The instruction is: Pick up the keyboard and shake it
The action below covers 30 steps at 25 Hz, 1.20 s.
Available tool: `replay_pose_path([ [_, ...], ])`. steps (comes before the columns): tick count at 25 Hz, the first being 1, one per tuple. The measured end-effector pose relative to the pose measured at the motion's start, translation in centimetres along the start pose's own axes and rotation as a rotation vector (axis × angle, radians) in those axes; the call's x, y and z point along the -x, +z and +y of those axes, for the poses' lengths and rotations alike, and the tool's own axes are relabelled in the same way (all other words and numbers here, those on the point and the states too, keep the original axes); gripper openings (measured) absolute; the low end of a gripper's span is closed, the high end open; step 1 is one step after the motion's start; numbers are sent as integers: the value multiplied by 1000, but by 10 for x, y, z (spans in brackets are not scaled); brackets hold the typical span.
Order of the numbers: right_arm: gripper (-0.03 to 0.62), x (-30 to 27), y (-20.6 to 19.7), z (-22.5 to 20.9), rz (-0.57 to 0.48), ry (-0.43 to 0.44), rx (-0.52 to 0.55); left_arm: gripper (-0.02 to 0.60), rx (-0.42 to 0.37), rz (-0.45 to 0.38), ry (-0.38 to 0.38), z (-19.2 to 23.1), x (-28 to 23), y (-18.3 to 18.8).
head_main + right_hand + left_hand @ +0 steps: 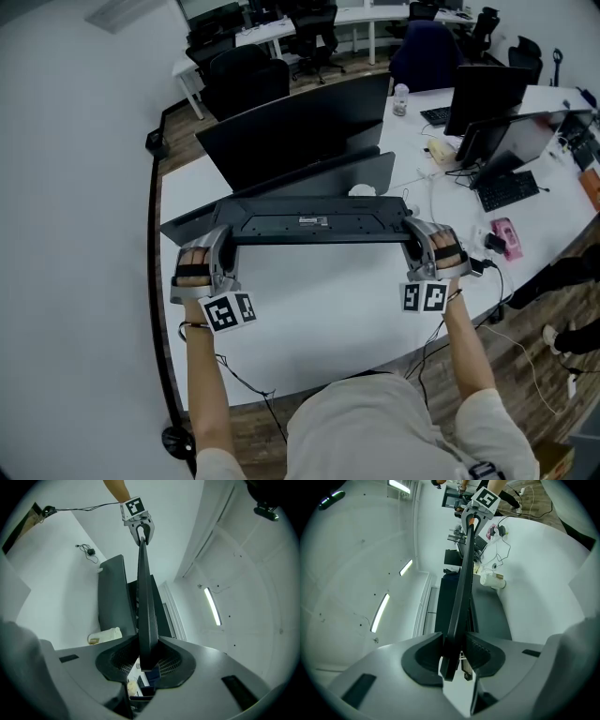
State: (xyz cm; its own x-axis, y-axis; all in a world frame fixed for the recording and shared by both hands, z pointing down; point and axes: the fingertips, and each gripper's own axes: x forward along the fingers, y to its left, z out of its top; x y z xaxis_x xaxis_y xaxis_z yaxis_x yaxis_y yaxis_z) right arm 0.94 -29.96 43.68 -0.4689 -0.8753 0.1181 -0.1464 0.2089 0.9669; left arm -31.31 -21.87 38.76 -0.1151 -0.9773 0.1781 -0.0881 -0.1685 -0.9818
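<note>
A big dark monitor leans back on the white bench, and everything else sits around it. Just in front of its base lies a small white bundle. To the right of the monitor stand a clear bottle, a second dark screen, another black keyboard and a pink object, with thin cables trailing across the top between them. Beyond the monitor are black office chairs and more desks.

The bench's dark curved edge runs close by to the left of the monitor, with pale floor beyond it. In front of the monitor, toward the person, the white surface is bare apart from wires hanging over the near edge.

The keyboard is held off the bench directly in front of the monitor, close to its lower edge and roughly level from end to end. It is long, slim and black, turned so its ribbed underside with a small pale label at the centre faces up.

The left gripper has its fingers clamped on one short end, and the right gripper has its fingers clamped on the other. From each gripper view the keyboard shows edge-on, a thin dark blade running to the opposite gripper.
</note>
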Motion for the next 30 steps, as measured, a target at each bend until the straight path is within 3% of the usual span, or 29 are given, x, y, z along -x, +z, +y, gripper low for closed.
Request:
replay_pose_path([
  [11, 120, -11, 6, 12, -27, 16, -48, 140, -43, -14, 34, 21, -16, -7],
  [15, 120, -15, 5, 0, -75, 45, -31, 143, 48, -43, 21, 4, -15, -10],
  [19, 120, -18, 8, -17, -100, 92, 61, 141, 133, -53, 4, -19, -10, -15],
  [26, 121, -24, 23, -67, -92, 49, 252, 124, 234, -30, 26, -47, -2, -14],
  [30, 123, -25, 32, -81, -104, 48, 308, 122, 318, -42, 21, -55, 2, -13],
])
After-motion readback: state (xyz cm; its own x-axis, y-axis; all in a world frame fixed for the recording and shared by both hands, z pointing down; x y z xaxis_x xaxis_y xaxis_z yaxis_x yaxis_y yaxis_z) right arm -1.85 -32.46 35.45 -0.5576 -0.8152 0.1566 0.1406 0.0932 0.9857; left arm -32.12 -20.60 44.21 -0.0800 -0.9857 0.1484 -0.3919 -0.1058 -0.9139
